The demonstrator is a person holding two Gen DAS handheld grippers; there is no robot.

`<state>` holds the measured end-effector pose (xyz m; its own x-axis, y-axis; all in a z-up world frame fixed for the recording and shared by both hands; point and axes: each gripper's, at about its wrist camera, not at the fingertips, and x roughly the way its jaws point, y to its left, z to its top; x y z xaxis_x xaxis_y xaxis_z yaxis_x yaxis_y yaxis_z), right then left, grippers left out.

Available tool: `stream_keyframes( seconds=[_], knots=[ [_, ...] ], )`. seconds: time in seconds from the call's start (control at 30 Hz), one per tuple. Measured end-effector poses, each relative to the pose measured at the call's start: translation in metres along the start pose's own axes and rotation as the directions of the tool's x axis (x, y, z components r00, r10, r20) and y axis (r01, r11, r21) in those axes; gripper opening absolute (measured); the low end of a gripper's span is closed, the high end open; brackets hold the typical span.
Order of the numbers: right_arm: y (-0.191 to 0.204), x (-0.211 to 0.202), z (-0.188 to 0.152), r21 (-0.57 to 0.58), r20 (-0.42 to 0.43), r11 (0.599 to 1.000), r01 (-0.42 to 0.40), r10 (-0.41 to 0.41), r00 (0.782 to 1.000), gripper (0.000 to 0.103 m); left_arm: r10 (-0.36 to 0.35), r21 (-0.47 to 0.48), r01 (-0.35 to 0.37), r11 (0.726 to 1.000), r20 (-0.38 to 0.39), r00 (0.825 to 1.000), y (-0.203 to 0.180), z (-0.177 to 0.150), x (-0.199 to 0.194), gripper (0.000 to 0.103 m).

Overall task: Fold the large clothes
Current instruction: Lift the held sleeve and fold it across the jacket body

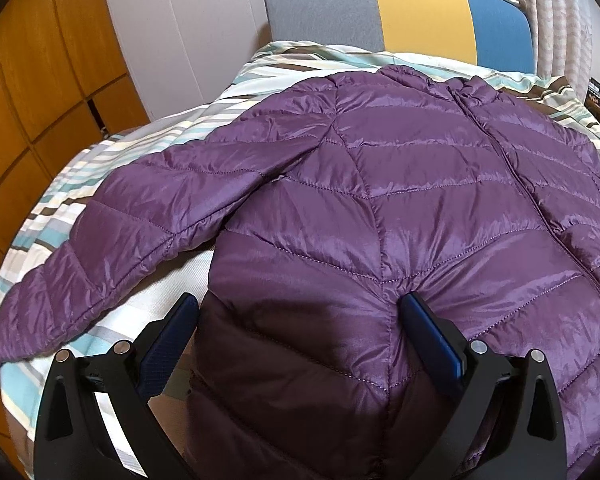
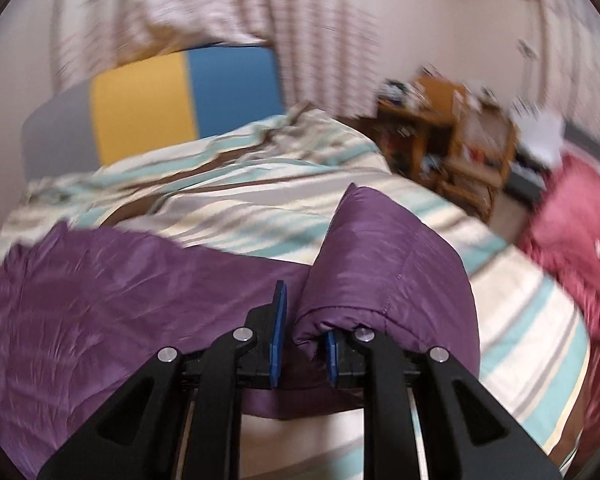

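One purple jacket (image 1: 380, 200) lies zipped and spread on the striped bed (image 1: 112, 152), ahead of both grippers; folding has barely begun. The left gripper (image 1: 300, 308) stands wide open astride the hem. The right gripper (image 2: 304, 320), through blur, seems clamped on one sleeve (image 2: 388, 264). The other sleeve and the body remain unfolded.

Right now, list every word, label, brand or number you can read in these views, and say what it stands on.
None can be read.
Purple jacket: no label or brand shows.
Striped bedding: pattern only, no text.
Headboard: plain colour blocks.
Wooden shelf: the items on it are too blurred to read.
Right tool and left tool: no markings visible.
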<state>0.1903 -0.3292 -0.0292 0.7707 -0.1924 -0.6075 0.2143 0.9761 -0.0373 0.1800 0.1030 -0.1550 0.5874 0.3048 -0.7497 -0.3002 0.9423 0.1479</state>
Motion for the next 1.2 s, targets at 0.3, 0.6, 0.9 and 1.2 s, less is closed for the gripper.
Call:
stream_keyframes(
  seconds=[0.3, 0.6, 0.9, 1.2],
  knots=[
    [0.149, 0.004, -0.025, -0.473, 0.017, 0.879, -0.064, 0.082, 0.997, 0.016, -0.039, -0.032, 0.039, 0.999, -0.009, 0.999, 0.006, -0.001, 0.002, 0.1],
    [0.239, 0.047, -0.105, -0.839, 0.133, 0.526, 0.137, -0.046, 0.99, 0.012, -0.072, -0.06, 0.071, 0.996, -0.016, 0.997, 0.01, -0.002, 0.005, 0.1],
    [0.254, 0.05, -0.127, -0.87, 0.369, 0.355, 0.343, 0.007, 0.929, 0.01, -0.067, -0.059, 0.067, 0.996, -0.014, 0.998, 0.01, -0.002, 0.003, 0.1],
    [0.263, 0.042, -0.134, -0.87, 0.461, 0.268, 0.414, 0.141, 0.876, 0.011, -0.065, -0.089, 0.062, 0.994, -0.022, 0.998, 0.016, 0.006, -0.007, 0.1]
  ],
)
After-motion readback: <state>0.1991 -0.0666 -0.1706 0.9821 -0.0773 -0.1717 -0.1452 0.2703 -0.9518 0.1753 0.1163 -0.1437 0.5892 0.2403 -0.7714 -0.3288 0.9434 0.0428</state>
